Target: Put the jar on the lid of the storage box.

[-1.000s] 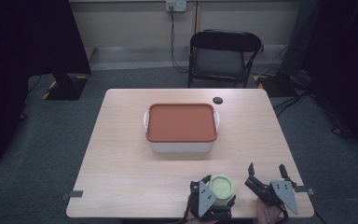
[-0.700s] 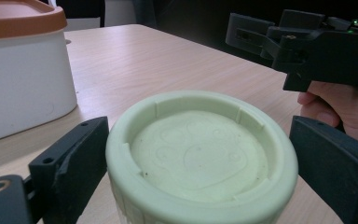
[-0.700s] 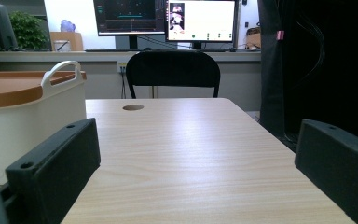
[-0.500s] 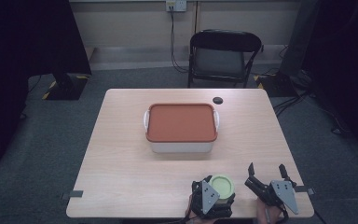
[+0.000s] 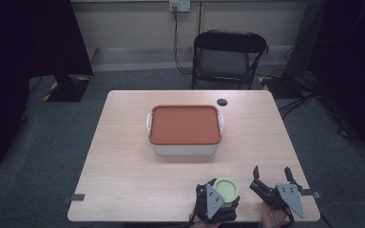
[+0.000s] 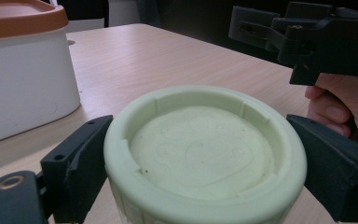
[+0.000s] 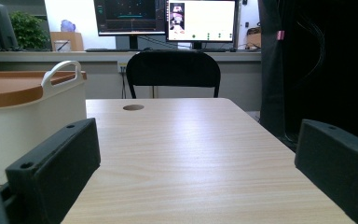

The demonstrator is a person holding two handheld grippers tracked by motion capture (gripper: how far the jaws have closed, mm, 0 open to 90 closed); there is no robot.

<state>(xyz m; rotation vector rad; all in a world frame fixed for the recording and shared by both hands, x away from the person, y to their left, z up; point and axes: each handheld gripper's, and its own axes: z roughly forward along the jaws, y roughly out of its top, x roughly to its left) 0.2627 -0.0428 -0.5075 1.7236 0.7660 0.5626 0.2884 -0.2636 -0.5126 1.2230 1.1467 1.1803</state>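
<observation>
In the high view, the wooden table (image 5: 123, 161) takes the middle of the frame. Near its centre stands a white box (image 5: 184, 148) with an orange lid (image 5: 184, 124) and a white handle at each short end. To the upper right of the box there is a small dark round spot (image 5: 222, 101) on the table top, and above the table, at the upper centre of the frame, a black folding chair (image 5: 229, 57) stands on the grey floor.

At the lower centre of the frame I hold my left gripper (image 5: 218, 202). Its two black jaws are pressed against the sides of a pale green jar (image 5: 226, 188), which stands upright near the front edge of the table, well apart from the box. In the left gripper view the round green lid of the jar (image 6: 204, 149) sits between the jaws, one jaw at each side and touching it, and the white box is at the upper left.

Just to the right of the jar, at the lower right of the high view, is my right gripper (image 5: 272, 176). Its jaws are spread wide and nothing is between them. In the right gripper view I see bare table top between the two jaws.
</observation>
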